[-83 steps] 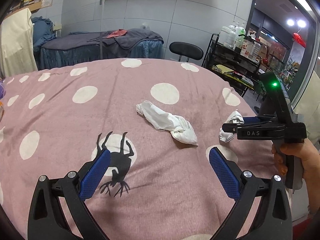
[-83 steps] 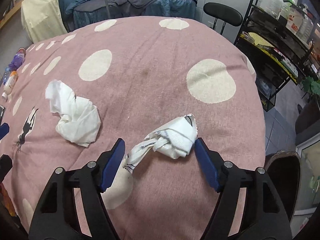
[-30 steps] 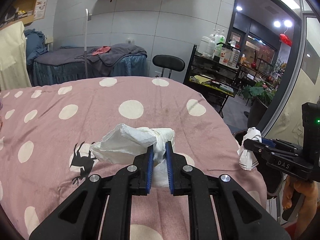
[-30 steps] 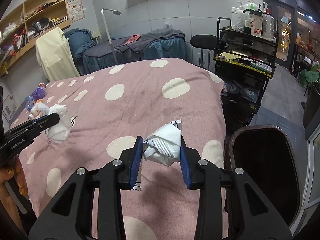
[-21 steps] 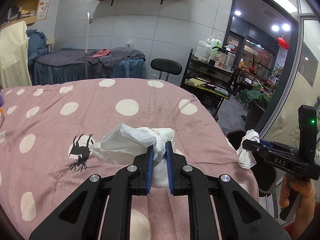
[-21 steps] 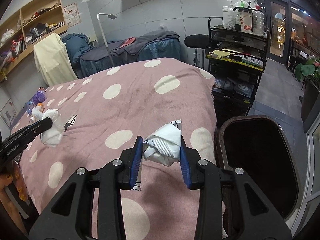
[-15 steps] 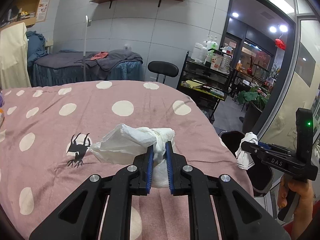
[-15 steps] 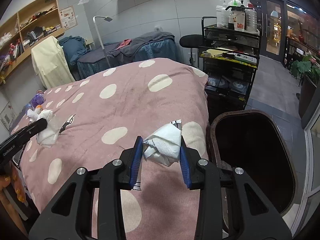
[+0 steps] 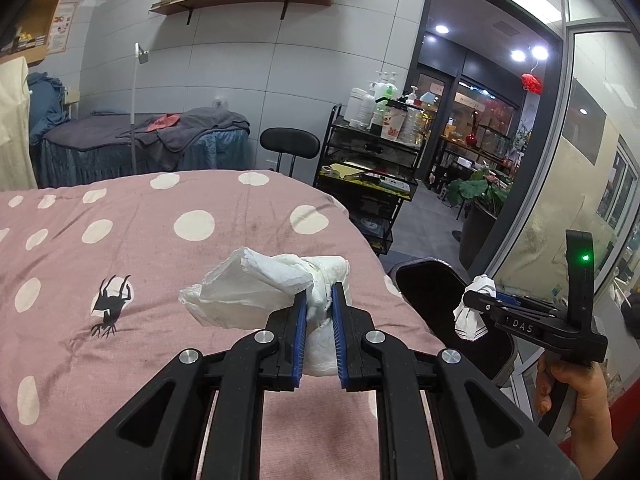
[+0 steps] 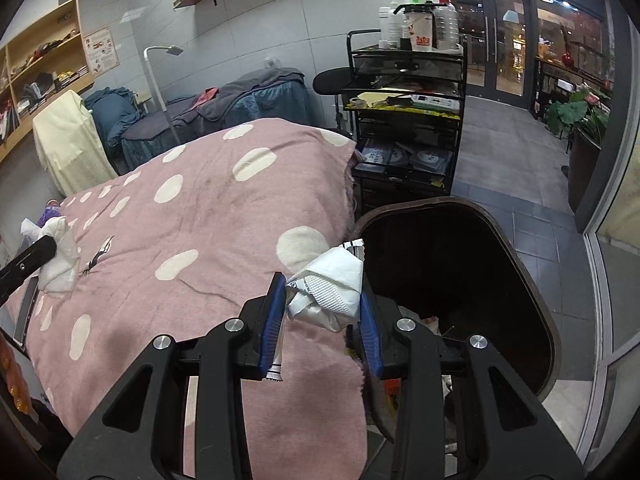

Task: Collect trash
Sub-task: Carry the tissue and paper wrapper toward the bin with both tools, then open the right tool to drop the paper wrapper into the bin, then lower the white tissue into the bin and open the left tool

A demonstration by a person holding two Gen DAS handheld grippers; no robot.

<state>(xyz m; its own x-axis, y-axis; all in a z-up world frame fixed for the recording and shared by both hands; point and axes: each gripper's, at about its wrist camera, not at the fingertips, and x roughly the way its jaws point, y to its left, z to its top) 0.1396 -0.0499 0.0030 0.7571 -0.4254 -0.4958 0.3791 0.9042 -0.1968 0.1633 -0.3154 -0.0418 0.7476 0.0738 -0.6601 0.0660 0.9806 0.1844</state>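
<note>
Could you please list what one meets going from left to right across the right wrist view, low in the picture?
Left gripper's tissue → pink spotted blanket → crumpled wrapper in the right gripper → dark bin → glass door.

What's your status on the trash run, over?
Left gripper shut on crumpled tissue. Right gripper shut on wrapper wad, at dark bin's edge. Nothing blocking the bin.

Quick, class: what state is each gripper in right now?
Left gripper: shut on a crumpled white tissue.
Right gripper: shut on a crumpled white printed wrapper.
</note>
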